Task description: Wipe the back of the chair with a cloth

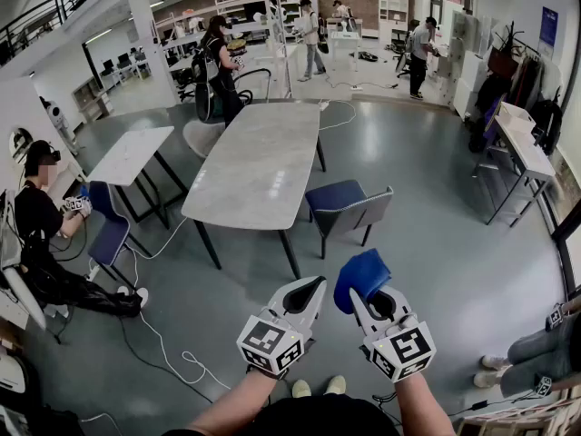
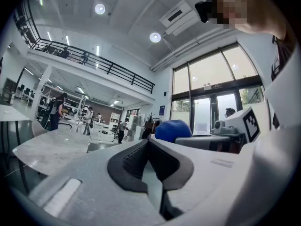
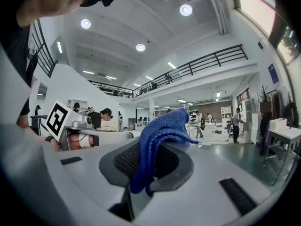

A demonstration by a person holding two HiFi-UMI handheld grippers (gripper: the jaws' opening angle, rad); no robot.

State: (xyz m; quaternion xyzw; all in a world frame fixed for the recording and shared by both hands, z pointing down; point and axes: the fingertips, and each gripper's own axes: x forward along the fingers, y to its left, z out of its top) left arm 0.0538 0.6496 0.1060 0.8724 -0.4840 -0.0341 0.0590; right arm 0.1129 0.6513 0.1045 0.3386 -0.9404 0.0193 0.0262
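The right gripper (image 1: 367,303) is closed on a blue cloth (image 1: 361,278). In the right gripper view the cloth (image 3: 162,126) is pinched between the two black pads, with one fold hanging down in front of them and a bigger bunch standing up above the tips. The left gripper (image 1: 312,288) has its jaws together and nothing is between them; the left gripper view shows only the two dark pads meeting. The person holds both grippers side by side in the air above the floor.

The chair (image 1: 349,209) stands well ahead of the grippers, beside the long bench (image 1: 259,153). It has a blue seat, and the grey back (image 1: 366,213) is turned towards the person, so the wiping seems not yet begun.

The cloth looks soft, light and knitted, so it will probably fold and drag on the surface and not slide stiffly. The grip near the middle leaves a loose bunch to press on the chair, which seems a good hold. The risk appears to be that the thin cloth slips out of the pads under a strong rub. The chair looks light on thin legs and may shift when pushed; the free left gripper could steady the top edge of the back.
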